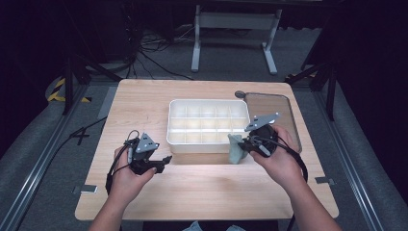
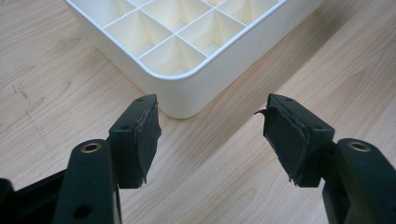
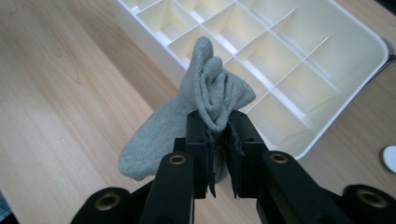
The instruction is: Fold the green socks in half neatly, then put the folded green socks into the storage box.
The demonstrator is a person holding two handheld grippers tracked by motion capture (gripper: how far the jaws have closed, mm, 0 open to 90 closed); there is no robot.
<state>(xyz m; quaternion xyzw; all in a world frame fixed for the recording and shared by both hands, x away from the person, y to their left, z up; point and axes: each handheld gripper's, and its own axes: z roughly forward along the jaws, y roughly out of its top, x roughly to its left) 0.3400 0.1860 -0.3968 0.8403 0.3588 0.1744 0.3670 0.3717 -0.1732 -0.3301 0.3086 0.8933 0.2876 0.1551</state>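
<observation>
The right gripper [image 3: 219,140] has its jaws clamped on a bunched fold of a grey sock [image 3: 187,126], and the rest of the sock hangs loose below the pinch, so the cloth drapes clear of the wooden table [image 1: 202,187] rather than dragging on it. In the high view the sock [image 1: 235,149] hangs just in front of the near right corner of the white divided tray [image 1: 208,145], which suggests it is meant for one of the tray's small compartments, all of which look empty from here. Gripping the sock near its top lets the dangling end go into a compartment first. The left gripper [image 2: 210,135] holds nothing; its jaws stand wide apart, aimed at the tray's near left corner [image 2: 180,95] from just beside it, probably ready to steady the tray or tuck in loose cloth. A flat brown tray [image 1: 269,103] lies to the right of the white one, nothing on it.
</observation>
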